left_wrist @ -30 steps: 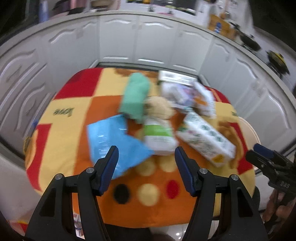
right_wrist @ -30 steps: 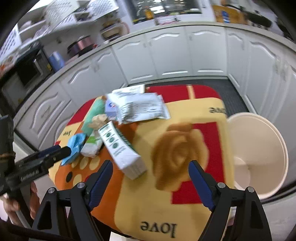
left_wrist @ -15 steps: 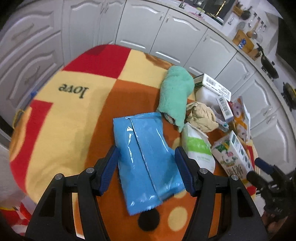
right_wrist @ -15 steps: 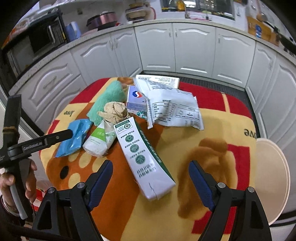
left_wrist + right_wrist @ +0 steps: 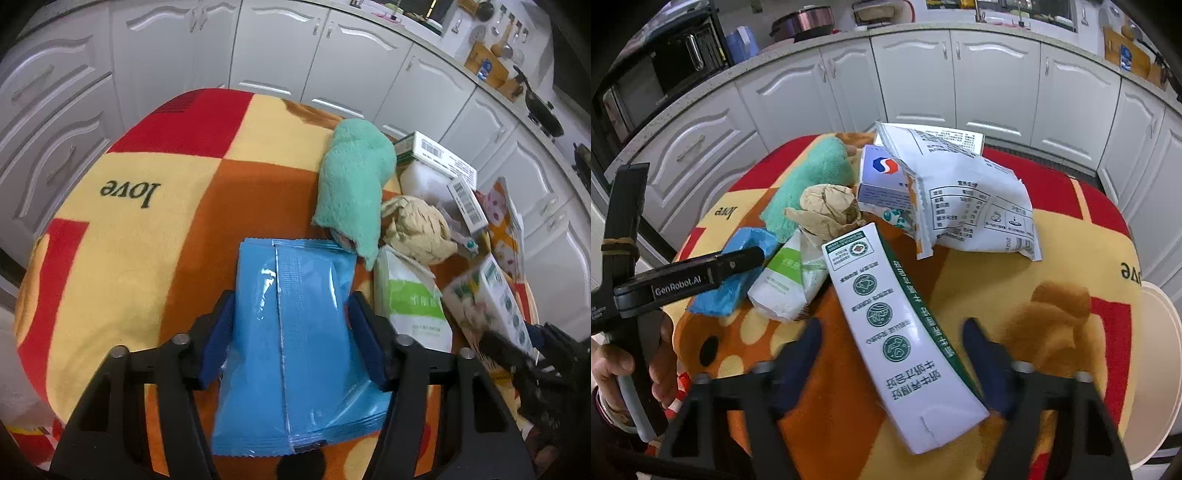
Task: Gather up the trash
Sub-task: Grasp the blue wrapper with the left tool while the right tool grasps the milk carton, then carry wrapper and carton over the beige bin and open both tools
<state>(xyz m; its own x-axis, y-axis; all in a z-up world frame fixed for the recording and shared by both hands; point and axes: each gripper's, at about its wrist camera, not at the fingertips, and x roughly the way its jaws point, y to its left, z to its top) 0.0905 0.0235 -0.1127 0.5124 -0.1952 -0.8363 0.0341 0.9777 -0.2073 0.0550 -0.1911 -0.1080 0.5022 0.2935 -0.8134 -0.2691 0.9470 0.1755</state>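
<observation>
A heap of trash lies on a table with a red, yellow and orange cloth (image 5: 129,206). My left gripper (image 5: 291,328) is open, with a flat blue packet (image 5: 295,332) between its fingers; contact is not clear. Beside the packet lie a green towel roll (image 5: 351,184), a crumpled brown paper ball (image 5: 417,229) and a white-green pouch (image 5: 410,302). My right gripper (image 5: 892,343) is open with a white-green milk carton (image 5: 894,325) between its fingers. Behind the carton lie a white snack bag (image 5: 964,199) and a blue-white box (image 5: 882,177).
A cream bin (image 5: 1156,369) stands by the table's right side in the right wrist view. White kitchen cabinets (image 5: 960,81) curve around behind the table. The left gripper's arm (image 5: 683,277) and the hand holding it show at the left.
Both grippers have moved forward and down toward the table. The blue packet now lies between the left fingers and the milk carton between the right fingers.
</observation>
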